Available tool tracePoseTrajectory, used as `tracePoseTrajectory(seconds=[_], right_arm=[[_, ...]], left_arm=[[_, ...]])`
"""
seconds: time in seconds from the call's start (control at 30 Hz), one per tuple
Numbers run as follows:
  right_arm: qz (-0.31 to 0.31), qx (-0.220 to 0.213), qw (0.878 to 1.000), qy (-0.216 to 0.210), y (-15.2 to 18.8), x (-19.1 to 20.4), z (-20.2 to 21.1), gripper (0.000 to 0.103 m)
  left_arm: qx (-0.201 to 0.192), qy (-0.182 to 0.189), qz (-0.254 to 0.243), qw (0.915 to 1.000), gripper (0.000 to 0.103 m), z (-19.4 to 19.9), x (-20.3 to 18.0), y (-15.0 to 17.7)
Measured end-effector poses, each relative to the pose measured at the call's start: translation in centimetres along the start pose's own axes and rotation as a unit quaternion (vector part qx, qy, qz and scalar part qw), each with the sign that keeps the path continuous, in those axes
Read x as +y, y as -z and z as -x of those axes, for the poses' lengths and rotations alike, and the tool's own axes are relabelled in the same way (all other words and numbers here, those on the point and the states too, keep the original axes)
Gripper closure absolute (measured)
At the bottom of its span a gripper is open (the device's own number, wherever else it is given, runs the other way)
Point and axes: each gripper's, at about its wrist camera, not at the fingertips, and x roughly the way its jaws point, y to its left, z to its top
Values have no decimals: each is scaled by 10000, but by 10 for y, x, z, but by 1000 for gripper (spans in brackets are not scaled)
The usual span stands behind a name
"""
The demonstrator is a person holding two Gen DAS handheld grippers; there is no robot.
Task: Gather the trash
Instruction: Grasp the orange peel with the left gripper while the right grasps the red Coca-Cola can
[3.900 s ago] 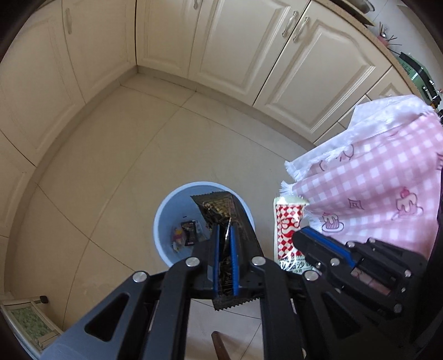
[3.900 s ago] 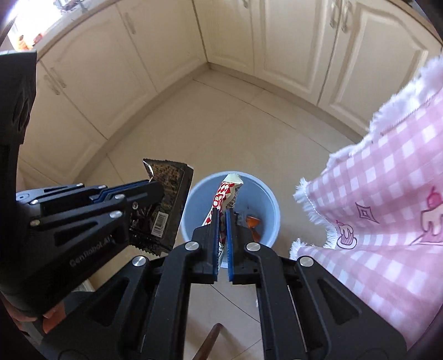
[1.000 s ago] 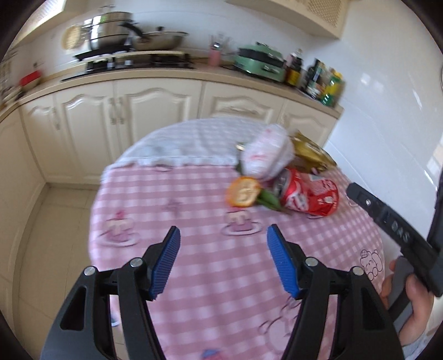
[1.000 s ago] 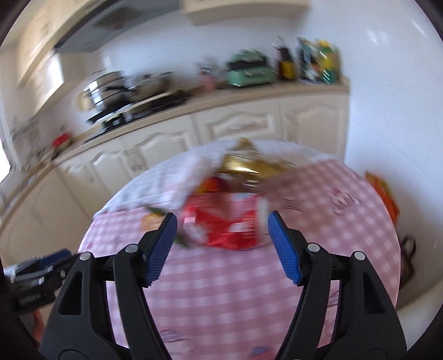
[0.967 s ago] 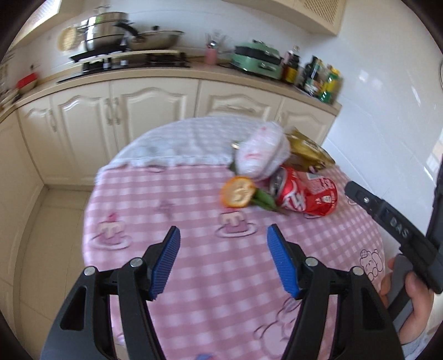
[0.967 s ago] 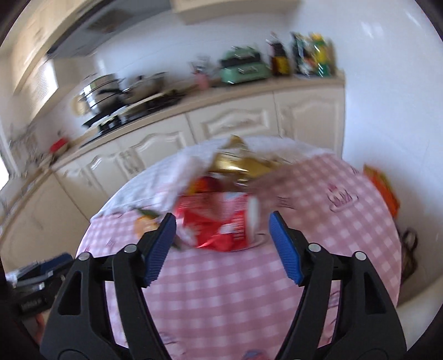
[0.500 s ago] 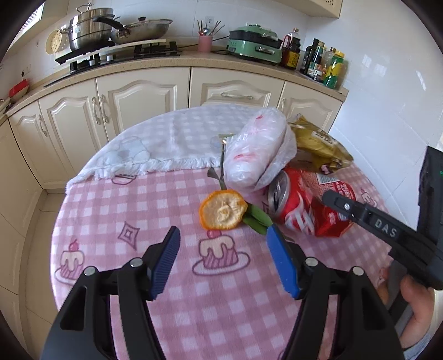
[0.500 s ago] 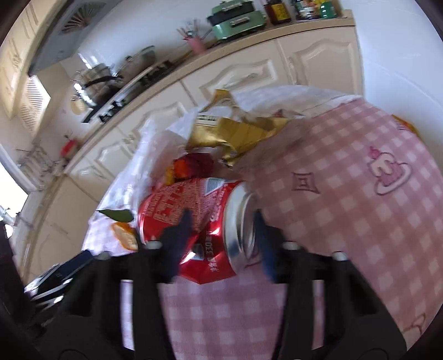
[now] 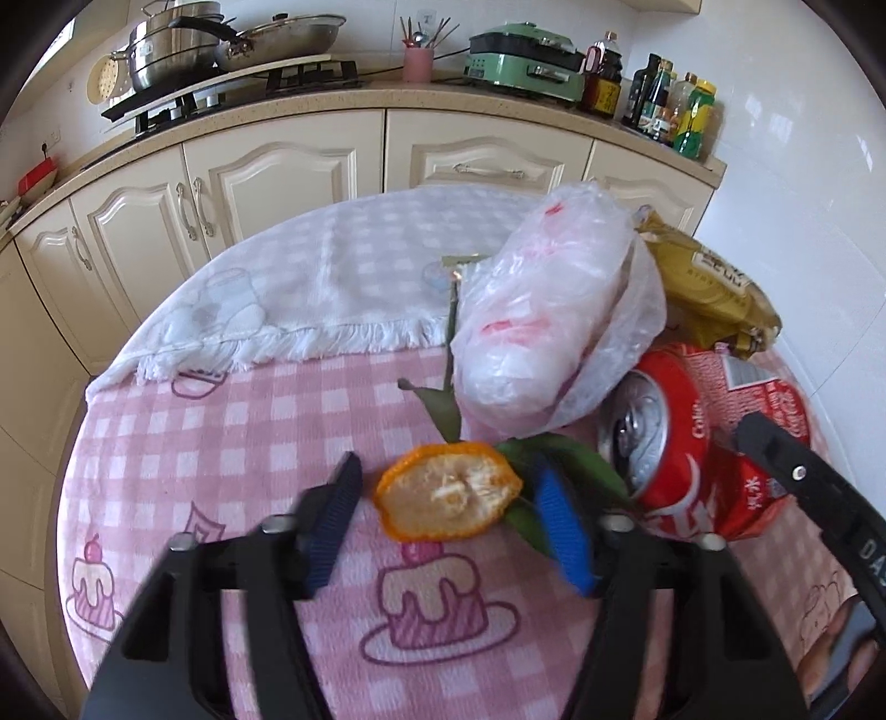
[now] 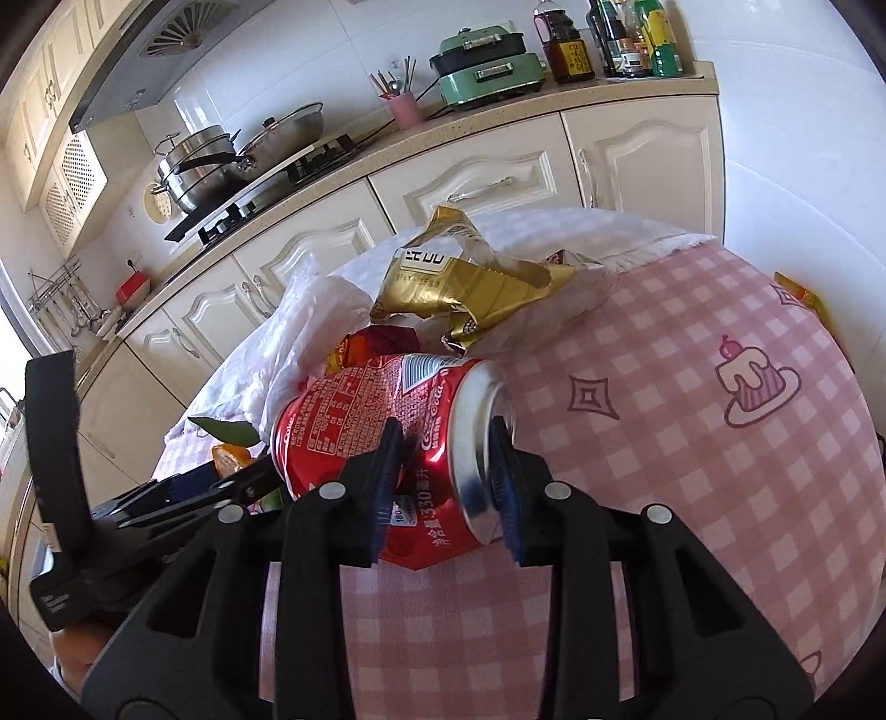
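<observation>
An orange peel (image 9: pixel 448 491) with green leaves lies on the pink checked tablecloth (image 9: pixel 232 443). My left gripper (image 9: pixel 451 520) is open, with a finger on each side of the peel. A crushed red cola can (image 10: pixel 382 443) lies on its side; it also shows in the left wrist view (image 9: pixel 681 437). My right gripper (image 10: pixel 446 487) has its fingers on either side of the can's end, narrowing on it. Behind lie a white plastic bag (image 9: pixel 548 327) and a gold wrapper (image 10: pixel 470 288).
A white fringed cloth (image 9: pixel 332 299) covers the far part of the round table. Cream cabinets (image 9: pixel 288 171) and a counter with pots, a green appliance (image 9: pixel 526 47) and bottles stand behind. A white tiled wall (image 10: pixel 803 138) is at the right.
Both grippers dropped their wrappers over the blue bin, swung up to the table and moved in. The left now straddles the orange peel; the right's fingers have narrowed around the can.
</observation>
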Motion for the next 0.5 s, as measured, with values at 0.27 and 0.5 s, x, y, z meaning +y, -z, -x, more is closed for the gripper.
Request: tracePoseTrajectory(seconds=[0.27, 0.5], right_arm=[[112, -143, 9998, 12, 6, 11, 15, 72], [252, -282, 9992, -142, 18, 42, 40, 72]], left_arm=[[-77, 201, 89, 9997, 66, 20, 15, 12], [-339, 337, 187, 9987, 66, 66, 35, 33]])
